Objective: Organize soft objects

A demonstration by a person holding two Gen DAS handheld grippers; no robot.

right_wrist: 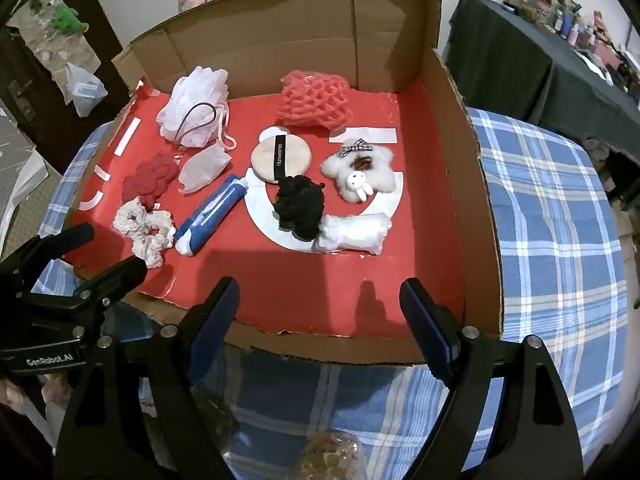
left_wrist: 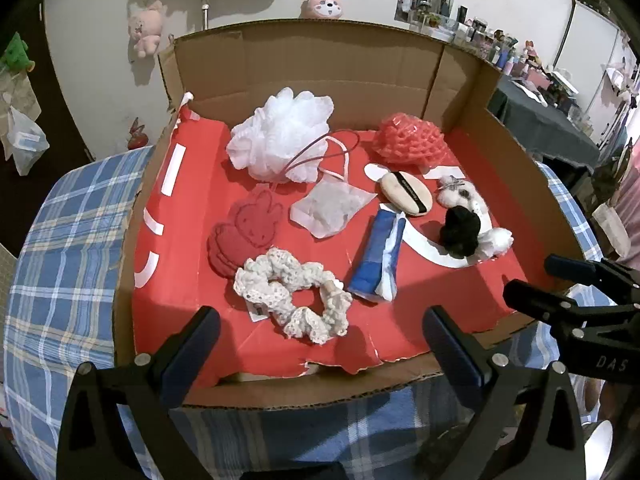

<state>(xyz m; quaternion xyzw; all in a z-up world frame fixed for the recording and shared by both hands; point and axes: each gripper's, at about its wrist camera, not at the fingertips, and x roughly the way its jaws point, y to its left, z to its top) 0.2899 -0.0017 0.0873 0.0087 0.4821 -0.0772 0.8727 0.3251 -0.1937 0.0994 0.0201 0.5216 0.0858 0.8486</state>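
Note:
A cardboard box (left_wrist: 400, 390) (right_wrist: 486, 216) with a red floor holds several soft things: a white bath pouf (left_wrist: 280, 136) (right_wrist: 196, 106), a red foam net (left_wrist: 412, 142) (right_wrist: 314, 100), a red bunny sponge (left_wrist: 246, 230) (right_wrist: 150, 178), a cream lace scrunchie (left_wrist: 292, 296) (right_wrist: 146, 230), a blue-white tube (left_wrist: 378, 258) (right_wrist: 212, 216), a beige powder puff (left_wrist: 406, 192) (right_wrist: 280, 158), a black scrunchie (left_wrist: 460, 230) (right_wrist: 300, 206), a white fluffy star clip (right_wrist: 362, 176) and a white wrapped roll (right_wrist: 352, 232). My left gripper (left_wrist: 320, 346) and right gripper (right_wrist: 318, 308) are open and empty at the box's near edge.
The box sits on a blue plaid tablecloth (left_wrist: 60, 248) (right_wrist: 560, 220). A dark-covered table with bottles (left_wrist: 552, 120) (right_wrist: 520, 52) stands to the right. Plush toys hang on the white wall (left_wrist: 146, 30) behind. A small clear packet (left_wrist: 330, 210) lies in the box.

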